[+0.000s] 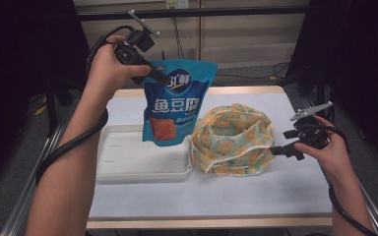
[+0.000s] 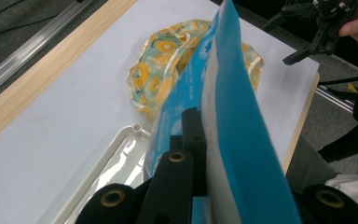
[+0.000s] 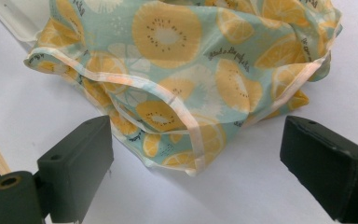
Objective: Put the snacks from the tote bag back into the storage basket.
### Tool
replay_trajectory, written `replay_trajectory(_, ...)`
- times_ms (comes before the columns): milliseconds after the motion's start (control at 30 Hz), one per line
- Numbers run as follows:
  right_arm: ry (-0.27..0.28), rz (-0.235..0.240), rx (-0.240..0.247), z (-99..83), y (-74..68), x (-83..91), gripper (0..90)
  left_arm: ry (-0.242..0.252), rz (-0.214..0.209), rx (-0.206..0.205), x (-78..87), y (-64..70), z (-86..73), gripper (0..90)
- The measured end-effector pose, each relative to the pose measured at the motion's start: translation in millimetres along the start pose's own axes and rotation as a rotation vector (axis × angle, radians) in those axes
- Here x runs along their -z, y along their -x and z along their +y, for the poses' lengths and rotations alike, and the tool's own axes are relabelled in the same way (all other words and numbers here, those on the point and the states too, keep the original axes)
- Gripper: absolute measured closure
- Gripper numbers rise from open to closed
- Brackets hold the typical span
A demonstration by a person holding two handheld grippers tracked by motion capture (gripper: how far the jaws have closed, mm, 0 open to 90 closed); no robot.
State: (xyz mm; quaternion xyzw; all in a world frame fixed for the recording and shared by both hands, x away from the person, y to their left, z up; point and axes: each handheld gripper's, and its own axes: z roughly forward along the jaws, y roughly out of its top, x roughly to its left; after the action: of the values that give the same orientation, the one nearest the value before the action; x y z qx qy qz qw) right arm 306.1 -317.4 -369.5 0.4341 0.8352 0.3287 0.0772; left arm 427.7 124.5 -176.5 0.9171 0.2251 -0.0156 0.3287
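Widest of all is the table [image 1: 275, 194], its white top framed in pale wood, and everything here is placed against it. On the table's left half lies the white tray [image 1: 128, 169], shallow and open, its near rim running along towards the person's side. Just right of the tray, on the table's middle, sits the fruit-print bag [image 1: 234, 140], a crumpled cloth bundle in pale green with yellow slices, its hemmed edge folded under at the front; in the left gripper view it lies beyond the tray's corner. Up above the table, hanging over the tray's far right end, is the blue snack pouch [image 1: 174, 105], held clear of the surface with its bottom edge low over the tray, right beside the fruit-print bag. The left gripper [image 1: 157, 76] has it by the upper left corner, and from its own camera the black jaws are pressed tight onto the pouch's sealed edge, blue film running up between them. Over at the table's right side, the right gripper [image 1: 285, 150] points at the fruit-print bag, jaws spread wide either side of the hem, the cloth lying between them untouched by either pad.
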Motion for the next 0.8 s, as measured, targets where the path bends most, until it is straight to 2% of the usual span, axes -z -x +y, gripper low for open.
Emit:
replay_trajectory(133,0.008,0.003,0.007,0.1,0.3,1.2,8.9,-0.007,-0.006,-0.004,-0.6,-0.8,-4.4,90.0)
replay_trajectory(167,0.007,-0.008,0.004,0.2,0.0,1.6,8.9,-0.003,0.003,-0.006,-1.2,-1.0,-5.9,90.0)
replay_trajectory(300,0.011,0.004,0.003,0.2,0.2,1.1,8.9,-0.011,-0.007,-0.008,-1.6,-1.7,-10.1,90.0)
replay_trajectory(367,0.003,0.004,0.008,0.2,0.2,0.9,8.9,-0.004,-0.013,0.003,-1.6,-2.2,-12.2,90.0)
replay_trajectory(400,0.002,0.003,0.011,0.1,-0.2,0.5,8.9,0.014,-0.011,0.032,-3.0,0.1,-13.4,90.0)
replay_trajectory(433,0.004,0.0,0.01,0.2,-0.6,0.3,8.9,-0.012,-0.002,0.002,-1.2,-2.0,-13.7,90.0)
replay_trajectory(467,0.003,0.001,0.01,0.3,-0.7,0.5,8.9,0.0,-0.008,0.007,-2.3,-1.6,-14.9,90.0)
replay_trajectory(600,0.006,0.003,0.004,0.6,-1.6,1.6,8.9,-0.008,-0.008,0.001,-3.0,-3.8,-19.2,90.0)
replay_trajectory(733,0.012,0.003,0.005,0.3,-1.3,2.8,8.9,0.005,-0.012,0.034,-5.3,-4.4,-24.8,90.0)
replay_trajectory(800,0.01,0.003,0.005,0.3,-1.2,2.8,8.9,0.002,-0.009,0.031,-5.5,-4.9,-26.4,90.0)
